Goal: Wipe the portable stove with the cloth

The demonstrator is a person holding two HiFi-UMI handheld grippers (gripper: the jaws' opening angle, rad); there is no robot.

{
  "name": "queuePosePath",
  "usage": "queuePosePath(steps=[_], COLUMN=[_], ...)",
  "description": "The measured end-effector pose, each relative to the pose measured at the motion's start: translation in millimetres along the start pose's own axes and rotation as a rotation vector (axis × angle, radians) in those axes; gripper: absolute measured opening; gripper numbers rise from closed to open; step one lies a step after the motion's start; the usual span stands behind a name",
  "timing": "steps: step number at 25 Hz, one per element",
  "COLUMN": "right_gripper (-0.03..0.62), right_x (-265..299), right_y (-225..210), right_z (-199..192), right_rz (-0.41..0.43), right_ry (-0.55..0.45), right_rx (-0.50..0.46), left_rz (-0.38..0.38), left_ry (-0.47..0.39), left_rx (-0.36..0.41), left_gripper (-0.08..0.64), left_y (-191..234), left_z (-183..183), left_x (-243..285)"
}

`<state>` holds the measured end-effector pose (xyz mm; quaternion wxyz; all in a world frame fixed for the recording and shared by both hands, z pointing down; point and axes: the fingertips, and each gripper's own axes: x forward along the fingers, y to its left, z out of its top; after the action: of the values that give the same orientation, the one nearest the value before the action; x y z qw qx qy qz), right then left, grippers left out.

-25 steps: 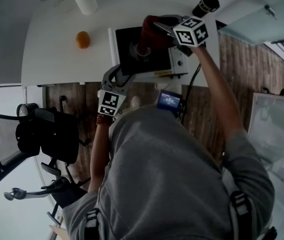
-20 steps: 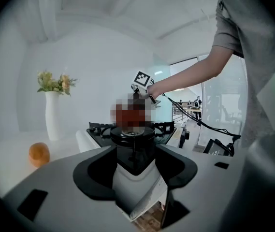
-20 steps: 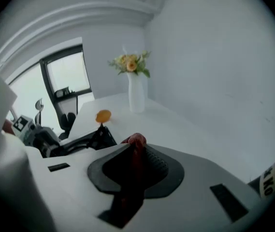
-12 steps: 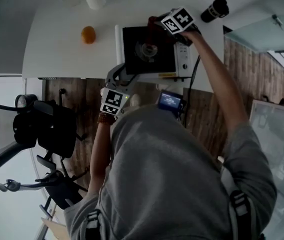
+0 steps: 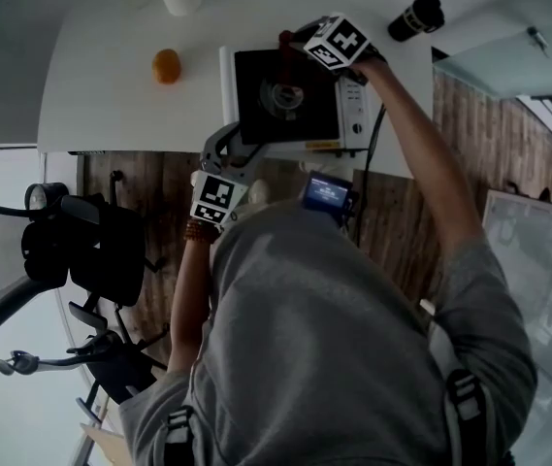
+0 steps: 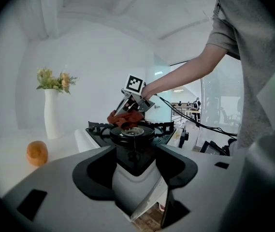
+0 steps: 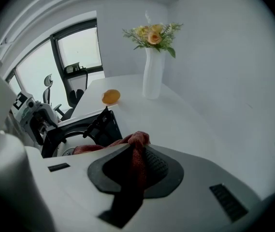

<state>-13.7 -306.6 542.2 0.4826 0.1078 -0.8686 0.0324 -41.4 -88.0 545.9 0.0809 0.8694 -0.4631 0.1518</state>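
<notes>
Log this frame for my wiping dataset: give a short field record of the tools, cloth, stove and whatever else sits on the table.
left tool: closed on the near corner of the portable stove
right tool: shut on the red cloth
cloth position: on the stove top, at its far side behind the burner
stove: black top, white body, on the white table
other items: orange, white vase with flowers, dark flask
</notes>
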Motion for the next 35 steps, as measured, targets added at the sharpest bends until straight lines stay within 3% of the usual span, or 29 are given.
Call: queuePosePath(steps=[14,23,27,30,33,35], right_gripper=[0.060,0.060,0.060,0.060,0.061,0.060], right_x=[24,31,31,19,-12,-29], right_y=[27,35,36,33,41,60], right_z=[41,54,54,56,87,111], right_rz=[-0.005,-0.035,-0.029,-0.037,-0.062,-0.046], right_ry=[0.008,-0.056,-0.105,-0.157,-0.292,-0.361], right_rx=[-0.078,-0.037,0.021,0.045,0.020,-0.014], left_rz=[0.002,0.003,0.004,0.025,0.097,0.105], left_ry=[0.004,0.002,-0.001,-0.039,-0.068,-0.061], left_rx=[0.002,0.004,-0.007,-0.071,-0.079,-0.067], left_gripper=[0.264,0.264,0.264,0.264,0.264,0.264], left_y=[-1,0,-2,4,19,20], left_z=[1,-1,-1,3,8,6], left_x=[1,0,0,-5,-20,-27])
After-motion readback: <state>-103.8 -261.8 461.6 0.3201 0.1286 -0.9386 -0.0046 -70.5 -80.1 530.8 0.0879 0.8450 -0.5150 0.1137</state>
